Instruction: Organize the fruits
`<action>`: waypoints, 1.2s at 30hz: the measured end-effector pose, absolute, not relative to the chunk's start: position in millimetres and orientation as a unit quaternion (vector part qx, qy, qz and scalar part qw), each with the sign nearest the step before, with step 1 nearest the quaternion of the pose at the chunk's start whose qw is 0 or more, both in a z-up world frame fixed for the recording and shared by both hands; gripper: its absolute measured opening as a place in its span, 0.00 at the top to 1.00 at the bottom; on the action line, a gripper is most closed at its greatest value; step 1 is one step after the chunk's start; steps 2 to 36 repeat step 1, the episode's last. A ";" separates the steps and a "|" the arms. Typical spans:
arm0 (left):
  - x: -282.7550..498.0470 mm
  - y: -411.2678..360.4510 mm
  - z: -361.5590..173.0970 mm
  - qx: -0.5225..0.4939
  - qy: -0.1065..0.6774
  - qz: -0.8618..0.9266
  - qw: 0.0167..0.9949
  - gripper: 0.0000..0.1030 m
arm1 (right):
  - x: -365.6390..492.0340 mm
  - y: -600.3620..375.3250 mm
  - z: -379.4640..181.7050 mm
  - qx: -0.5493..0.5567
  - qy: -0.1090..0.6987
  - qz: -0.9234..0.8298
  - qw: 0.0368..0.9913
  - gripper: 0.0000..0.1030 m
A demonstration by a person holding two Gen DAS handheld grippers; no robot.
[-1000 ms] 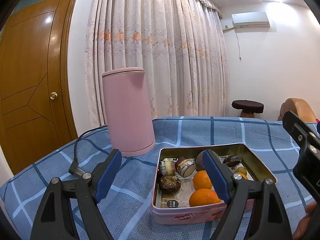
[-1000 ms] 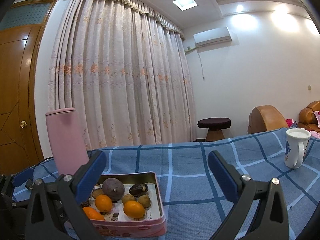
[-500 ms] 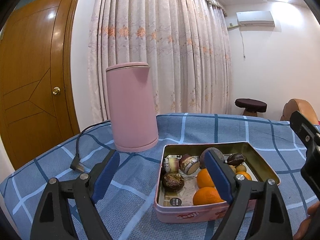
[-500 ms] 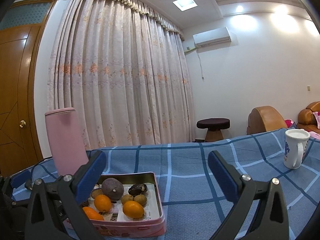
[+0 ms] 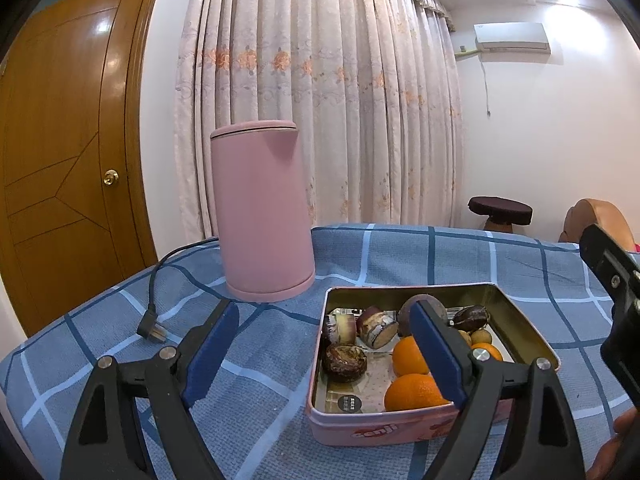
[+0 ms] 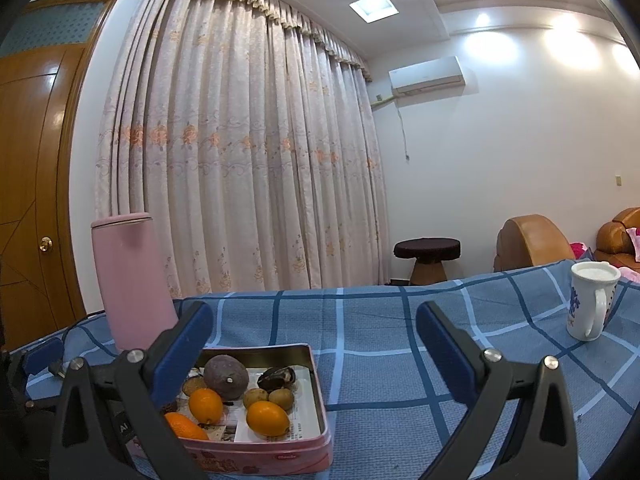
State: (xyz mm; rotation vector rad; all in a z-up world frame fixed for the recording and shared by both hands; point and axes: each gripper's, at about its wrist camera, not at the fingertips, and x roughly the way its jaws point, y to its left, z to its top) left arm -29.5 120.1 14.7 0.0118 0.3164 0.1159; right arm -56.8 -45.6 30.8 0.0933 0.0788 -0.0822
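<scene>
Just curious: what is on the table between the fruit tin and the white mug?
Nothing but bare blue checked tablecloth lies between the fruit tin and the white mug, in the right wrist view.

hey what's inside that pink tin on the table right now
The pink tin holds three oranges, a round purple-brown fruit, two small tan fruits, several dark shrivelled pieces and printed paper lining the bottom. Gripper fingers cover part of its inside.
</scene>
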 end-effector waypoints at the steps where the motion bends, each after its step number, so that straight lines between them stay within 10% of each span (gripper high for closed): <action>1: -29.9 119.8 14.6 0.007 0.157 0.057 0.986 0.14 | -57.0 -46.2 30.7 0.046 0.039 -0.041 0.997 0.00; 36: -29.9 119.8 14.6 0.007 0.157 0.057 0.986 0.14 | -57.0 -46.2 30.7 0.046 0.039 -0.041 0.997 0.00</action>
